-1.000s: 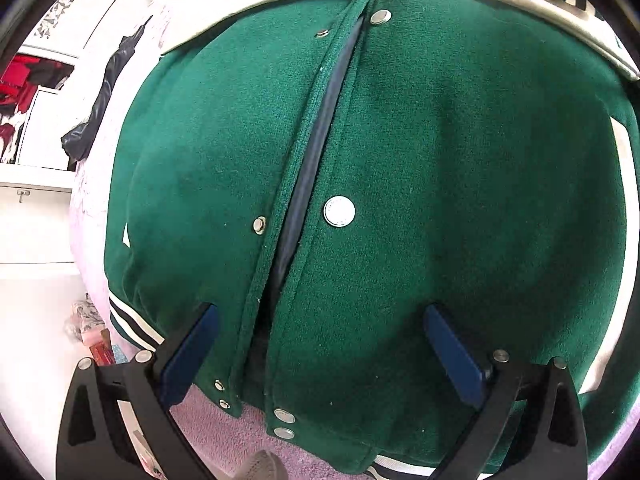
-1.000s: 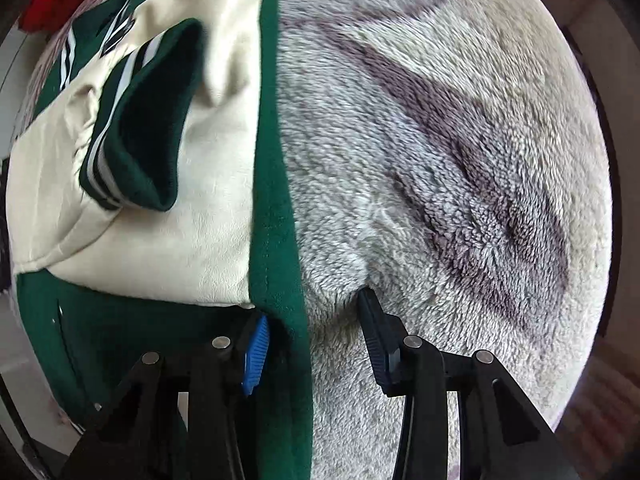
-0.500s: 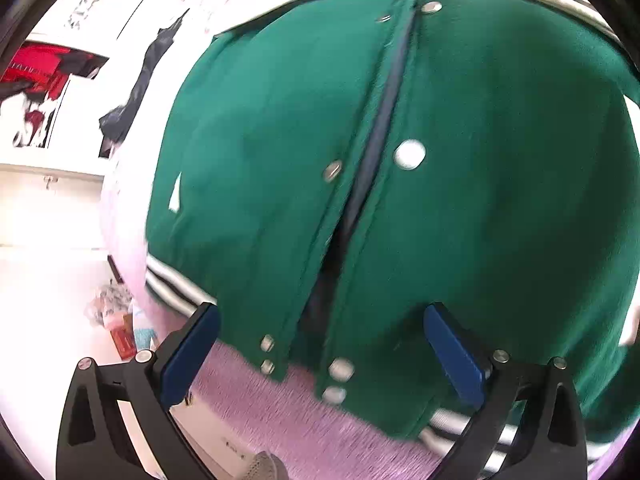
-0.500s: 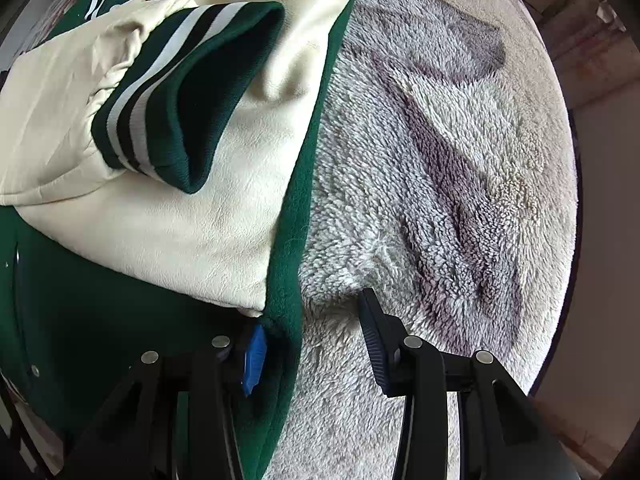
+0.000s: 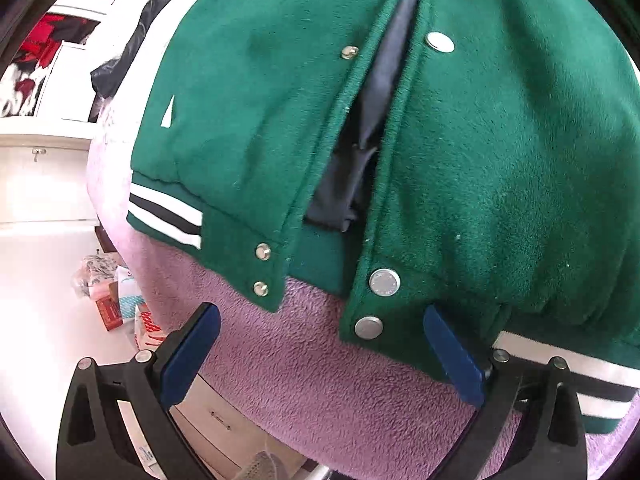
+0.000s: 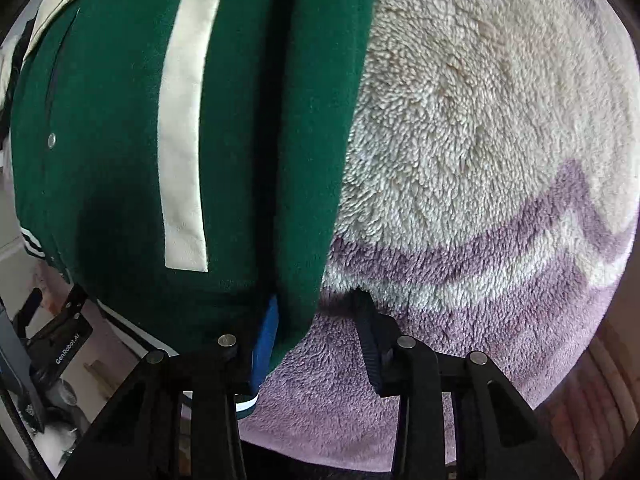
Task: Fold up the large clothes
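The right tool [image 6: 316, 332] points steeply down at the side edge of the green jacket [image 6: 120, 160]; its jaws are closing, with the folded green edge hanging between them, the blue pad against the cloth's inner side and the dark pad out on the fleece, not yet pressed to the fabric as far as the right wrist view shows. From that tool the jacket spreads away to the left of the view, its long side edge running straight ahead from the jaws, a cream stripe [image 6: 184, 128] parallel to it. The fleece blanket [image 6: 500, 140] lies bare to the right. The left tool [image 5: 320, 356] stands wide open over the pink blanket [image 5: 320, 380] at the jacket's hem, holding nothing; its right pad sits just at the striped hem band [image 5: 560, 364], the left pad off the cloth. The open snap placket [image 5: 376, 128] runs away from it up the view, showing dark lining. My judgement: the right hand is the nearer to a grip, and the fold would carry that side edge across toward the placket.
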A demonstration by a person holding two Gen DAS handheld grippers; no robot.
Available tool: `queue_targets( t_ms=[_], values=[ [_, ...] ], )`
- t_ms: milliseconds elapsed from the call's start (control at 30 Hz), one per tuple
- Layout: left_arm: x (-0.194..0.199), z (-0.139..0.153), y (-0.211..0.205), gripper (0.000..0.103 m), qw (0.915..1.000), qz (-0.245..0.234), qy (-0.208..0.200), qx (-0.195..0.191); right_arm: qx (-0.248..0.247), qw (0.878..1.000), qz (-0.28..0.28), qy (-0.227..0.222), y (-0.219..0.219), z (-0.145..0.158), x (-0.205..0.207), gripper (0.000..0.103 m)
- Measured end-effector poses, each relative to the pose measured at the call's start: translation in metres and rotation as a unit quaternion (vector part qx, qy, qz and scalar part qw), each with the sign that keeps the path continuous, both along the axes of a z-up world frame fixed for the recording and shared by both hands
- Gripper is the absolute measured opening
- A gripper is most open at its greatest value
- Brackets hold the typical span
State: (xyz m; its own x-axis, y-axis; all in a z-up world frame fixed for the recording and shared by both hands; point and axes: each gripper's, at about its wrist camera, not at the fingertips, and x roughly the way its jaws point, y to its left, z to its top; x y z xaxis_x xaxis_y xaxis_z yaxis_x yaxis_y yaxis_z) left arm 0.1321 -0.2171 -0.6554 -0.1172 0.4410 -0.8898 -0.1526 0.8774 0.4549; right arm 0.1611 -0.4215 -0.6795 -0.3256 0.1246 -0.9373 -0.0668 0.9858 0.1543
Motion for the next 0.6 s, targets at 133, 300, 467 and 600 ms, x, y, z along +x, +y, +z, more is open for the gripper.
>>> queue_targets(
  t_ms=[133, 300, 467, 600],
  values=[
    [0.002, -0.001, 0.002, 0.103, 1.0000, -0.001, -0.001, -0.004, -0.012, 0.998, 0.056, -0.020, 0.020, 0.027, 0.007, 0.033],
    [0.002, -0.002, 0.004, 0.103, 0.9999, 0.002, -0.002, -0.014, -0.016, 0.999, 0.045, -0.013, 0.006, 0.000, 0.005, 0.025],
    [0.003, -0.001, 0.002, 0.103, 0.9999, -0.003, -0.002, -0.012, -0.041, 0.995, 0.087, -0.021, 0.008, 0.014, 0.013, 0.024],
    [0.002, 0.025, -0.008, 0.103, 0.9998, -0.011, -0.013, -0.011, -0.011, 0.999, 0.033, 0.007, -0.029, 0.034, 0.013, 0.044]
  ],
)
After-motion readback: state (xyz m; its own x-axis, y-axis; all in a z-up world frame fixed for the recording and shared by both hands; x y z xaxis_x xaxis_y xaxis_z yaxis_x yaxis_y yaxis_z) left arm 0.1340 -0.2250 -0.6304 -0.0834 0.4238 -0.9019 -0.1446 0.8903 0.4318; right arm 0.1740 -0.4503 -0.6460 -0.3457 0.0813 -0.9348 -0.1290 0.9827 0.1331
